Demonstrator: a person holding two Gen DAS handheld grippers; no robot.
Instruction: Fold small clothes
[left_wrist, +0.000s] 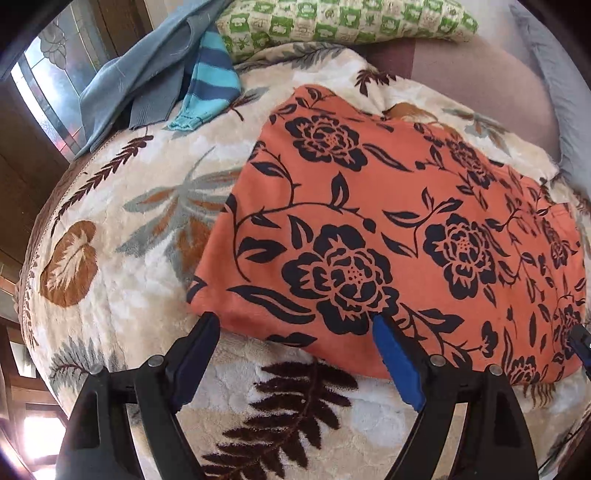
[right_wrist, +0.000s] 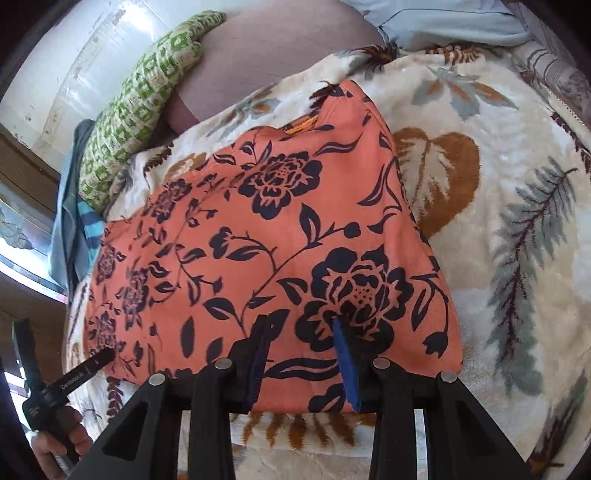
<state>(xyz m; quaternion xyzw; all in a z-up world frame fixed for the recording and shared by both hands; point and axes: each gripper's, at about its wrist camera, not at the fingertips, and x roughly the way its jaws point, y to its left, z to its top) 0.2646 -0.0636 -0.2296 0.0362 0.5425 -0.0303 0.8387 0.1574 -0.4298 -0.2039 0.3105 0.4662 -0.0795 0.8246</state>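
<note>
An orange garment with a black flower print (left_wrist: 388, 221) lies spread flat on a cream leaf-patterned blanket (left_wrist: 129, 258); it also shows in the right wrist view (right_wrist: 266, 229). My left gripper (left_wrist: 295, 325) is open, its jaws wide apart over the garment's near left corner, empty. My right gripper (right_wrist: 299, 325) is open with a narrower gap, its fingers resting over the garment's near edge, with no cloth pinched between them. The left gripper also shows in the right wrist view (right_wrist: 99, 358), held in a hand at the lower left.
A blue-grey garment (left_wrist: 140, 81) and a striped turquoise piece (left_wrist: 210, 81) lie at the blanket's far left. A green-checked pillow (left_wrist: 343, 22) and a mauve cushion (left_wrist: 480, 81) lie behind. The bed edge drops off at the left (left_wrist: 26, 288).
</note>
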